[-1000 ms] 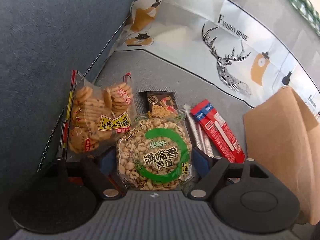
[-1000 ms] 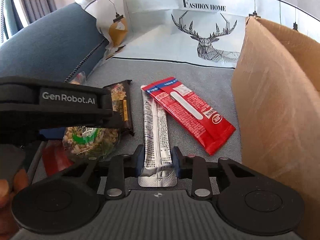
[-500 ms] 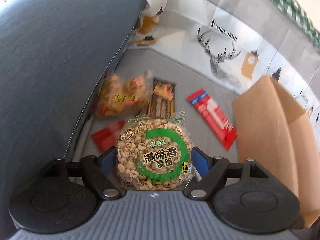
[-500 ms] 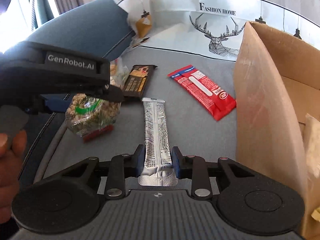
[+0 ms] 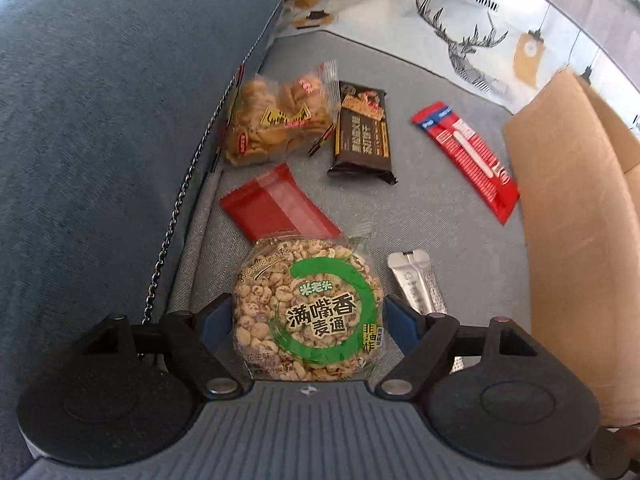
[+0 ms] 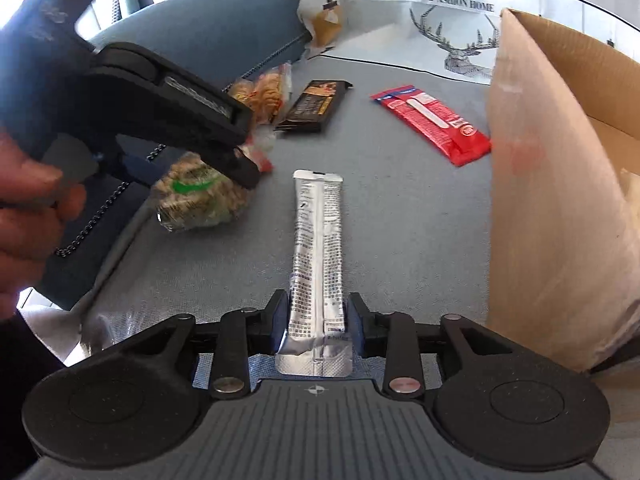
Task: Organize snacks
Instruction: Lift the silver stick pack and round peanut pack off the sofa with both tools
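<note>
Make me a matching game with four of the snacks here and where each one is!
Things:
1. round puffed-grain pack
2. silver stick pack
3. long red packet
4. dark brown bar

Places:
A. beside the bag of golden crackers
B. between the right gripper jaws, which are opening
C. nearest the cardboard box
D. held in the left gripper

Pairs: 1-D, 2-B, 3-C, 4-A

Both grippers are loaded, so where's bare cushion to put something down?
Free: the grey strip between the silver sachet and cardboard box, and between the dark bar and long red pack. Crowded: beside the blue backrest, around the cracker bag.
</note>
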